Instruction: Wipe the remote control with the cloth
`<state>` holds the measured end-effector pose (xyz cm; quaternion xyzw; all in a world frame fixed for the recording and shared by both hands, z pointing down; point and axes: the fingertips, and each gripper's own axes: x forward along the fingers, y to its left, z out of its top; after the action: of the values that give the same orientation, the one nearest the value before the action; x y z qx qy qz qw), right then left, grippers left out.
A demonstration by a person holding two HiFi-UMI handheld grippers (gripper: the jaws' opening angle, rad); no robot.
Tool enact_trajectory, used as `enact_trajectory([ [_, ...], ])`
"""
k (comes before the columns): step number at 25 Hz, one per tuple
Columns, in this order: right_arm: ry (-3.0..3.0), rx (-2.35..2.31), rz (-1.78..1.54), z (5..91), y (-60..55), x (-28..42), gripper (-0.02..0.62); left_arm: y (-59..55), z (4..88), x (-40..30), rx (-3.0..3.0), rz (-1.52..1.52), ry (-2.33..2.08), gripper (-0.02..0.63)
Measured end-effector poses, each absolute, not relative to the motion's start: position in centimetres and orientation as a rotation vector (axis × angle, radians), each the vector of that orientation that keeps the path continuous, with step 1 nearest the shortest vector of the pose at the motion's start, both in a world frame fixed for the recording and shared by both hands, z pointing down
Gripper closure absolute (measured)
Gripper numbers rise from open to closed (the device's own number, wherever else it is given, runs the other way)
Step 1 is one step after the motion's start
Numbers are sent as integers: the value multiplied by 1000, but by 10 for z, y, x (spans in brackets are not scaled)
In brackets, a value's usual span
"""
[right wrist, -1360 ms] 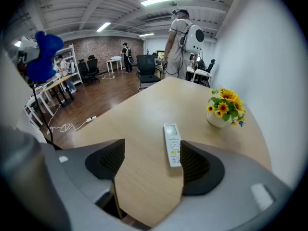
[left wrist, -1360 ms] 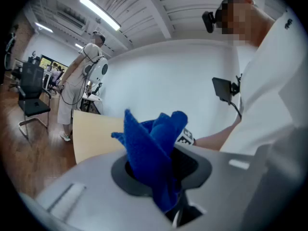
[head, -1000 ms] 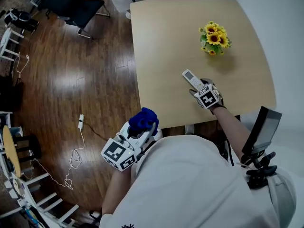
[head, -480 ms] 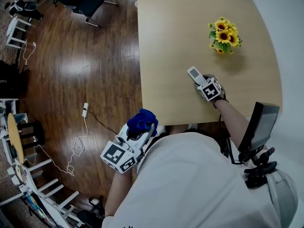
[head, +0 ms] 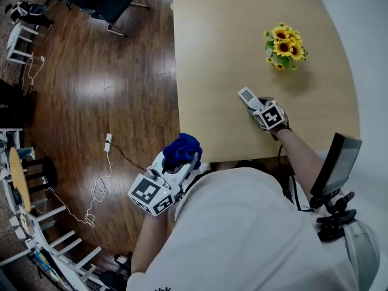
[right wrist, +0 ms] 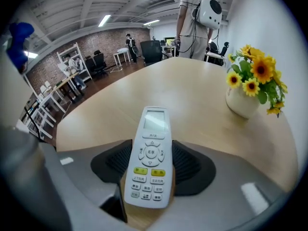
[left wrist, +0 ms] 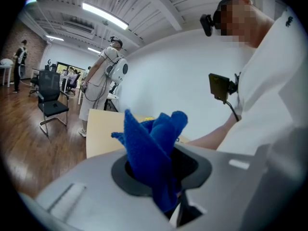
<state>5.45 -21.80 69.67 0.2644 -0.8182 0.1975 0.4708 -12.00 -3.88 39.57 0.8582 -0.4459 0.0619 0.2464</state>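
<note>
Left to right. The left gripper (head: 180, 163) hangs off the near edge of the table (head: 212, 47), over the wooden floor (head: 103, 96) and close to the person's body. Its jaws are clenched on the blue cloth (head: 182, 148). In the left gripper view the cloth (left wrist: 153, 146) is pinched low in the jaws and stands up in loose folds above them. The remote control (head: 247, 96) lies to the right of the cloth and farther from the person, over the table's near right part, so the cloth-bearing gripper must travel rightward and forward over the table edge to reach it. The right gripper (head: 257, 107) is the nearer one. In the right gripper view its two pads press the remote control (right wrist: 150, 153) on either side of the lower button half. The screen end projects beyond the jaws, and the long axis runs away from the person and somewhat leftward. Whether the remote rests on the table or is raised just off it cannot be told. A vase of sunflowers (head: 283, 46) stands farther back on the right, well apart.
</note>
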Motion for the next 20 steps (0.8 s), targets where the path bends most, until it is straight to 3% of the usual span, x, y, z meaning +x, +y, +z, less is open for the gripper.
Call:
enact_trajectory([
  [11, -2407, 602, 855, 553, -184, 29, 334, -81, 396, -87, 2495, 115, -1071, 495],
  [20, -2577, 515, 760, 460, -149, 12, 334, -111, 365, 5, 2833, 192, -738, 495],
])
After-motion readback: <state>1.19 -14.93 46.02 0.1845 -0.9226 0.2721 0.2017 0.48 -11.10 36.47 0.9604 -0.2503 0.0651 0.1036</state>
